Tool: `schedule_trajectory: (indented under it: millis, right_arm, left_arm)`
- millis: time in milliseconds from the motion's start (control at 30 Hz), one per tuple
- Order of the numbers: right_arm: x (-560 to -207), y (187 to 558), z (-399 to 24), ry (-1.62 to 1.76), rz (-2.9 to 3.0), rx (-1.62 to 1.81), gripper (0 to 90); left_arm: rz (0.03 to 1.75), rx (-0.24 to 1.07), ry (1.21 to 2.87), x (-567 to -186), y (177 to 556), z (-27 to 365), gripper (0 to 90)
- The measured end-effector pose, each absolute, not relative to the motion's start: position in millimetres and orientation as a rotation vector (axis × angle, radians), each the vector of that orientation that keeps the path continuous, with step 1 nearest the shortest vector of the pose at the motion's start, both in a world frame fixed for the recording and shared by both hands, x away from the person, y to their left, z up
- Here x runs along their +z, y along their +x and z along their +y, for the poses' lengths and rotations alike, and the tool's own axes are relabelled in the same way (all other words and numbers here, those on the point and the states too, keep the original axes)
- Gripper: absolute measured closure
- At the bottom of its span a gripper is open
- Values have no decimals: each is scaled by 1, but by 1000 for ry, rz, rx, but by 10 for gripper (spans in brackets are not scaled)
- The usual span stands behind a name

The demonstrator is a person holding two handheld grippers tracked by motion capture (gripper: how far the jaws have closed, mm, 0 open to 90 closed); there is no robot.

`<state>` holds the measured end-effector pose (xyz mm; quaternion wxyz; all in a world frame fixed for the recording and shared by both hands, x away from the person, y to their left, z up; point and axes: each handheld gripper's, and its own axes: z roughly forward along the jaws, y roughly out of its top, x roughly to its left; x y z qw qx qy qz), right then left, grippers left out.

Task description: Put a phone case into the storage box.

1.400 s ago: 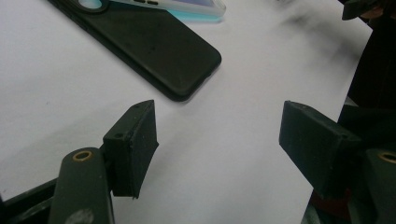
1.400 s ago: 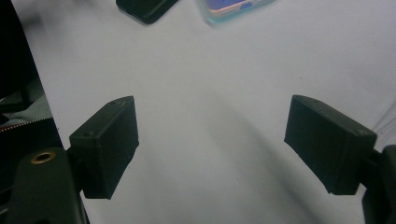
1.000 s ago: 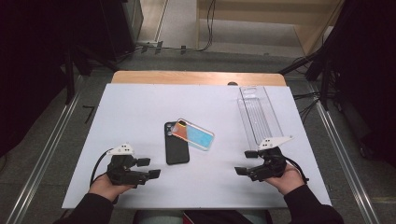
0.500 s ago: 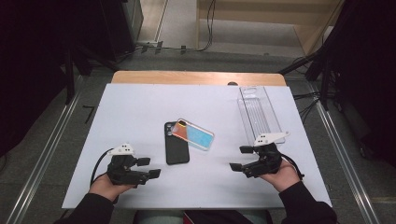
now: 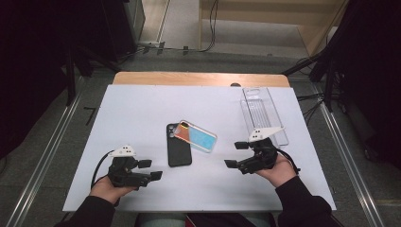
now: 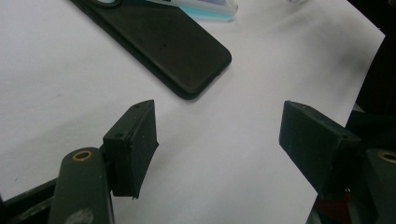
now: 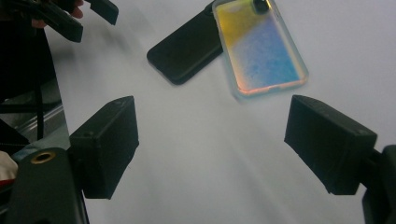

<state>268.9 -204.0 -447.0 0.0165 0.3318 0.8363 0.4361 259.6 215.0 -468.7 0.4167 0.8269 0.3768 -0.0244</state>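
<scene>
Between 2 gaping claws, iridescent case (image 5: 196,136) overlaps black phone (image 5: 178,146); clear tray (image 5: 264,112) beyond.

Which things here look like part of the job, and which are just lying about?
Likely in the job: black phone, iridescent phone case lying partly over it, both open grippers, left gripper and right gripper.
Likely lying about: clear plastic tray, cables on the floor.
</scene>
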Motion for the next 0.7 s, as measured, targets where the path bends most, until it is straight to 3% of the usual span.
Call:
schedule_trajectory:
  millis: [700]
  right_arm:
    - [-438, 312, -181, 1012, 2607, 1401, 121]
  left_arm:
    - [942, -71, 2074, -469, 260, 214, 281]
